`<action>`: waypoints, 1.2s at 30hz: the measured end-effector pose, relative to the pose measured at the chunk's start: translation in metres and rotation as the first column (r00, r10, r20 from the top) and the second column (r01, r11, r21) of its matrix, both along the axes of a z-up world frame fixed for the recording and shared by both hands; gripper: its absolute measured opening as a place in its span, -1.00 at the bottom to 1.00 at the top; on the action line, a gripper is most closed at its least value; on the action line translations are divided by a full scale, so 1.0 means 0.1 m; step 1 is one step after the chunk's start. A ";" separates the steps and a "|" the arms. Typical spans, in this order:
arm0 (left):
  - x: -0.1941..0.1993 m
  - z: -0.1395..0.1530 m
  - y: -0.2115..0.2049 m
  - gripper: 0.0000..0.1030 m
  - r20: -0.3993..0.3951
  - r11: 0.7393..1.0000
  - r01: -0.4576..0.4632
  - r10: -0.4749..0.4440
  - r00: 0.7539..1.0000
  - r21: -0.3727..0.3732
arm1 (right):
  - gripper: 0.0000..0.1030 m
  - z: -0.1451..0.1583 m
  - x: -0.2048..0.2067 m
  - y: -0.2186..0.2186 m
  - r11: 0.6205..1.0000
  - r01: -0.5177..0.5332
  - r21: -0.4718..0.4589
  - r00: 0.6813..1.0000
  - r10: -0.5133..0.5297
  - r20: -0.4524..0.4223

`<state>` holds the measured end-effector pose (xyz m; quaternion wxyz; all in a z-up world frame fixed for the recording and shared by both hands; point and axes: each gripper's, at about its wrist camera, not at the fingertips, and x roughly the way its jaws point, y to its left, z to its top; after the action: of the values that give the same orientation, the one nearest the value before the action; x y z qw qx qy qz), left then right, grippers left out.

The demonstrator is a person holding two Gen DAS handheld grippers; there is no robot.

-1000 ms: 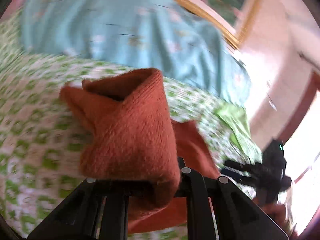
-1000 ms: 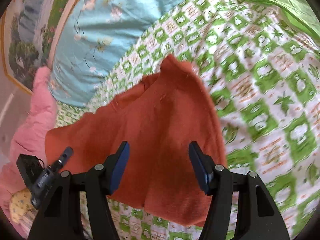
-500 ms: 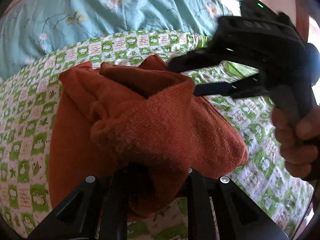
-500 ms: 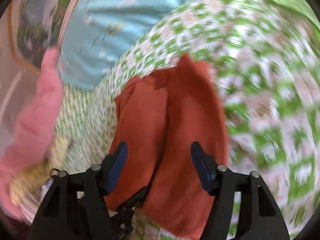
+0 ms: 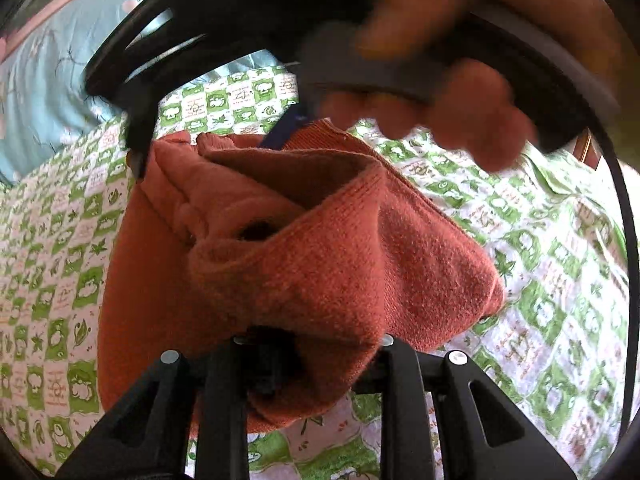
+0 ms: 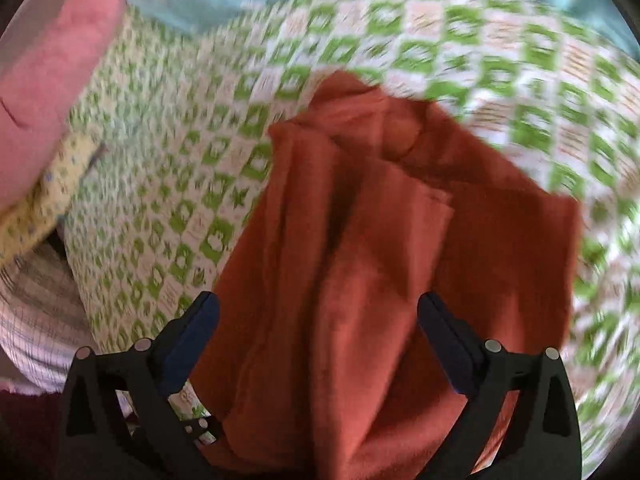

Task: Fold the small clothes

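Observation:
A rust-orange knit garment (image 5: pixel 328 248) lies on the green-and-white patterned bedsheet (image 5: pixel 60 264). My left gripper (image 5: pixel 308 356) is shut on a bunched fold of it, and the cloth hides the fingertips. The far part of the garment is folded over the rest. In the right wrist view the garment (image 6: pixel 380 264) lies partly folded, with a flap across its middle. My right gripper (image 6: pixel 320 320) is open and empty just above it, one finger on each side. The right gripper with the hand on it also fills the top of the left wrist view (image 5: pixel 420 40).
A light blue flowered quilt (image 5: pixel 44 80) lies beyond the sheet. A pink blanket (image 6: pixel 52 60), a yellow cloth (image 6: pixel 44 200) and a checked cloth (image 6: pixel 36 320) lie at the left in the right wrist view.
My left gripper has carried its fold across the garment. My right gripper has swung over the garment, close in front of the left camera, and stayed open.

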<state>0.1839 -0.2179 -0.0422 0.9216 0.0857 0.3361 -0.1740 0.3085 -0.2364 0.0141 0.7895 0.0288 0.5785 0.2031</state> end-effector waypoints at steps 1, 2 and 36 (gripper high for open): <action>-0.01 0.00 -0.01 -0.56 0.004 1.000 0.000 0.000 1.000 0.006 | 0.99 -0.03 0.04 0.07 0.999 -0.021 -0.029 1.000 0.020 -0.019; -0.02 -0.01 -0.02 -0.55 0.009 1.000 0.001 -0.001 1.000 0.015 | 0.99 -0.09 0.11 0.17 0.994 -0.055 -0.089 0.998 0.051 -0.046; -0.11 0.20 0.02 -0.41 -0.092 0.984 0.164 -0.170 0.981 -0.066 | 0.65 -0.30 -0.86 -1.59 0.796 0.459 0.395 0.851 -0.522 0.062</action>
<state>0.1731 -0.2161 -0.0224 0.8885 0.0780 0.3668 -0.2645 0.2224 -0.3957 -0.0161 0.8412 0.3073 0.4342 0.0966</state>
